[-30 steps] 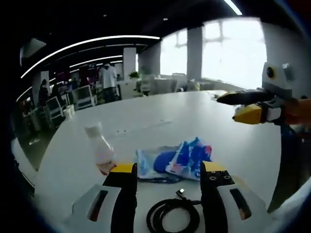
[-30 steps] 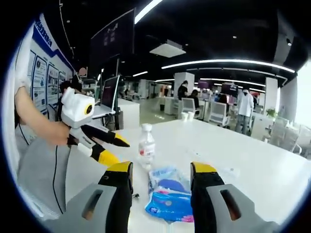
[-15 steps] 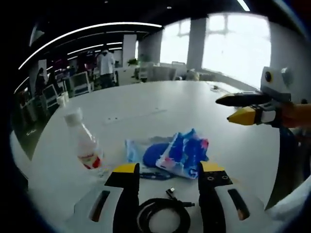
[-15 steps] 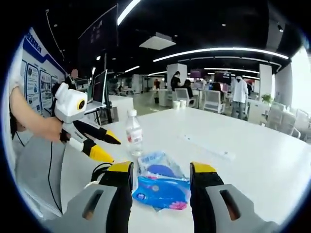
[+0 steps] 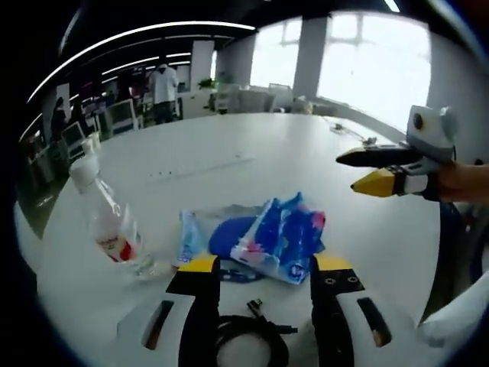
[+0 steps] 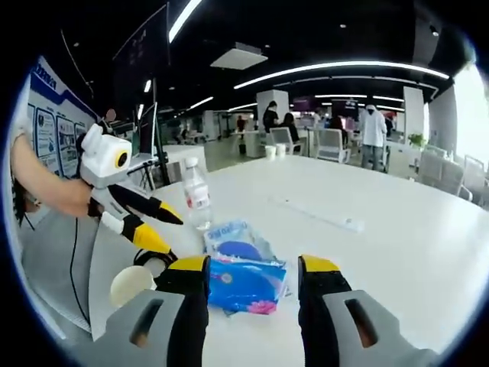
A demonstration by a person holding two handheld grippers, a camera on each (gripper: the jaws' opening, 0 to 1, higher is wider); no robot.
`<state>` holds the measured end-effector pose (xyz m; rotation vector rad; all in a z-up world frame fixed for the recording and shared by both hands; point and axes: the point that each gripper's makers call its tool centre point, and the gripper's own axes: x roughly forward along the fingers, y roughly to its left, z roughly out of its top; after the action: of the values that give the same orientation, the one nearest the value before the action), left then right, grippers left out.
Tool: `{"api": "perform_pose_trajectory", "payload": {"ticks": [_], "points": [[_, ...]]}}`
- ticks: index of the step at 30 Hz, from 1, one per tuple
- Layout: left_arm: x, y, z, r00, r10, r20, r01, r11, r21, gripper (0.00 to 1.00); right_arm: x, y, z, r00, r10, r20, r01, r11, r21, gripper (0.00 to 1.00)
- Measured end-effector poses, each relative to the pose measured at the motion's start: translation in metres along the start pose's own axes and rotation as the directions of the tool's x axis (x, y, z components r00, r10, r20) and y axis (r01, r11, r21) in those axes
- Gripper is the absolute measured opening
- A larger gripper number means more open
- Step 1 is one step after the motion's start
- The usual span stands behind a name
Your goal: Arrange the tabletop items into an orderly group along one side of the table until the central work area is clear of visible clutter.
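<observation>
We are holding both claws above a white desk (image 5: 306, 153) in an open office. In the left gripper view, the left claw (image 5: 260, 267) is hanging with its jaws spread apart and gripping nothing; its yellow-tipped jaws are framing the clutter just ahead. Between them we are seeing a blue-and-white packet (image 5: 283, 241) lying partly over a clear bag (image 5: 206, 233) with a dark blue item inside. A coiled black cable (image 5: 244, 336) is lying on the desk nearest the camera, between the jaws, with a small plug end beside it. To the left of the packets a clear plastic bottle (image 5: 107, 222) with a red label and white cap is standing, appearing tilted by the lens. The right claw (image 5: 367, 170) is entering from the right, held in a hand, with its black and yellow jaws parted and nothing between them.

In the right gripper view, the right claw (image 6: 252, 267) is hanging parted and empty over the same blue-and-white packet (image 6: 244, 277), which is touching the clear bag (image 6: 233, 241) beyond it. The bottle (image 6: 197, 200) is standing upright behind the bag. The left claw (image 6: 157, 225) is coming in from the left, jaws parted, above the cable (image 6: 153, 256). A round white cup (image 6: 131, 284) is sitting near the desk edge, just beside the cable.
</observation>
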<state>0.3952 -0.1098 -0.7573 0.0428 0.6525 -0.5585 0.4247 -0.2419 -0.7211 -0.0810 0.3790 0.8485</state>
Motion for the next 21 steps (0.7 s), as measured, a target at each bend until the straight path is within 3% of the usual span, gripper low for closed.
{"api": "perform_pose_trajectory", "payload": {"ticks": [21], "points": [[0.03, 0.003, -0.02, 0.994, -0.003, -0.109, -0.006, 0.997, -0.08, 0.44, 0.032, -0.01, -0.03, 0.997, 0.059, -0.054, -0.054, 0.995, 0.081, 0.41]]}}
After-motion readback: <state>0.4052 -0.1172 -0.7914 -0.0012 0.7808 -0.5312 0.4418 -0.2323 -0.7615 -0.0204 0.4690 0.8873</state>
